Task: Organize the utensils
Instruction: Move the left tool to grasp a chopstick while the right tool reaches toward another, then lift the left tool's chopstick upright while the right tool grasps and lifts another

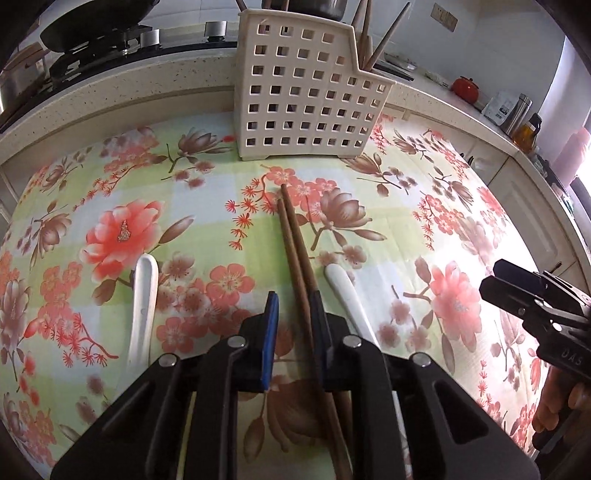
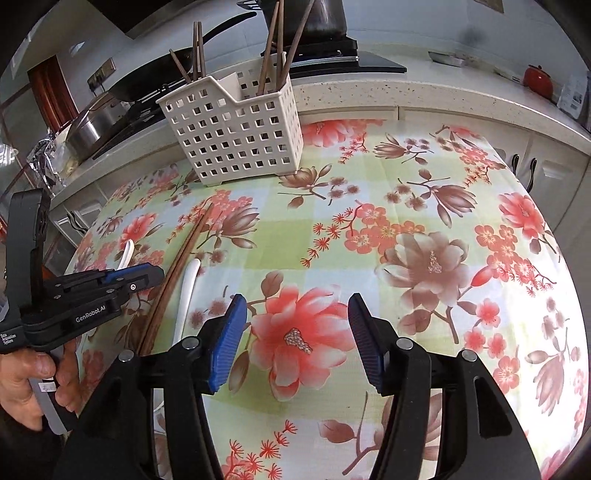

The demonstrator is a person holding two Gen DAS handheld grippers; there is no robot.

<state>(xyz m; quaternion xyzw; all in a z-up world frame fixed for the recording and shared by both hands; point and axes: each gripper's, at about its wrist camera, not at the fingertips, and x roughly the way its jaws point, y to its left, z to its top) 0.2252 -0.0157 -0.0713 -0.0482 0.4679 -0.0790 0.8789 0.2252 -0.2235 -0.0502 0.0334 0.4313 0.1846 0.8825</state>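
Two brown chopsticks (image 1: 295, 236) lie side by side on the flowered tablecloth (image 1: 110, 184), pointing at a cream perforated utensil holder (image 1: 306, 96). My left gripper (image 1: 294, 295) straddles them, jaws narrow; the chopsticks touch the right pad and a thin gap shows at the left pad (image 1: 272, 325). White spoons lie to the left (image 1: 144, 295) and right (image 1: 347, 291) of it. In the right wrist view the holder (image 2: 236, 136) has several chopsticks (image 2: 273, 48) standing in it. My right gripper (image 2: 295, 299) hangs open over bare cloth, holding nothing, to the right of the left gripper (image 2: 155, 273).
A stone counter (image 1: 110, 92) runs behind the table, with a stove and black wok (image 1: 92, 26) on it. A red pot (image 2: 539, 77) and bottles (image 1: 521, 110) stand at the counter's right end. Cabinet doors (image 2: 554, 173) show beyond the table's right edge. A hand (image 2: 29, 373) grips the left tool.
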